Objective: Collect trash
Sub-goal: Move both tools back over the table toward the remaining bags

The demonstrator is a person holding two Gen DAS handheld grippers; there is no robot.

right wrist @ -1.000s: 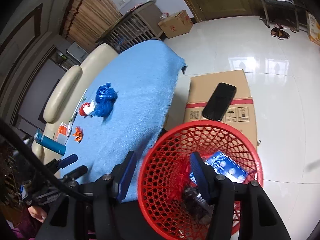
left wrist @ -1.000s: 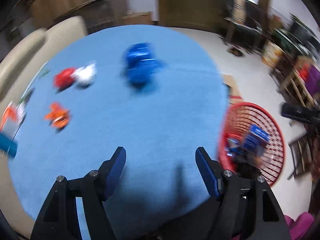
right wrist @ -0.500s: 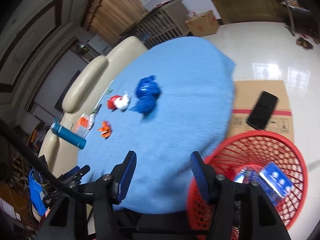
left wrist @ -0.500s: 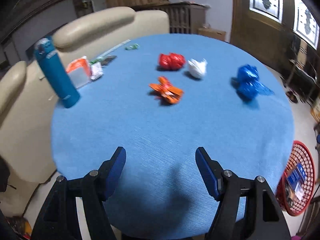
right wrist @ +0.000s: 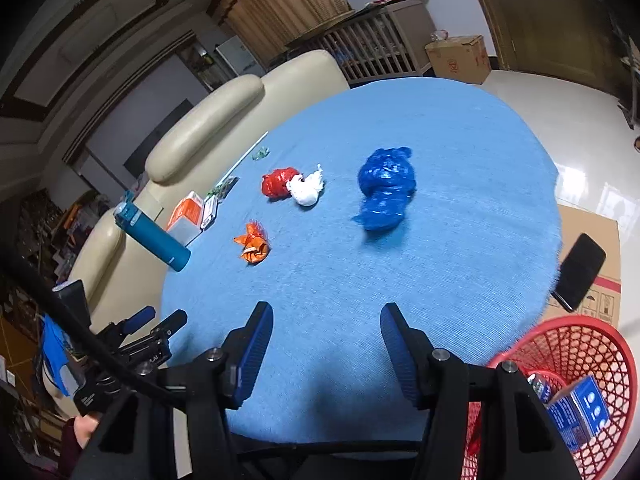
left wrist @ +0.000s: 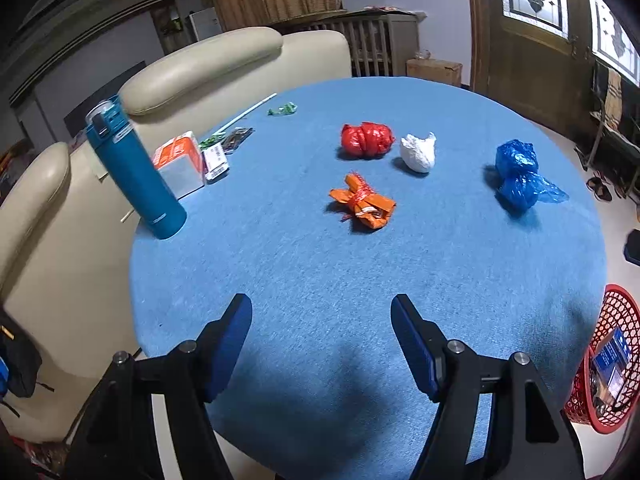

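I am holding both my left gripper (left wrist: 321, 336) and right gripper (right wrist: 326, 340) wide and empty, facing the trash: blue bag (right wrist: 385, 189) nearest the basket (right wrist: 580, 336), orange wrapper (left wrist: 362, 202) farther.

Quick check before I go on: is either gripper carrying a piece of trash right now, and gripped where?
Nothing is held. The left gripper and right gripper both have open jaws with only the blue tablecloth between them.

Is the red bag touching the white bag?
Apart: the left wrist view shows blue cloth between the red bag and the white bag.
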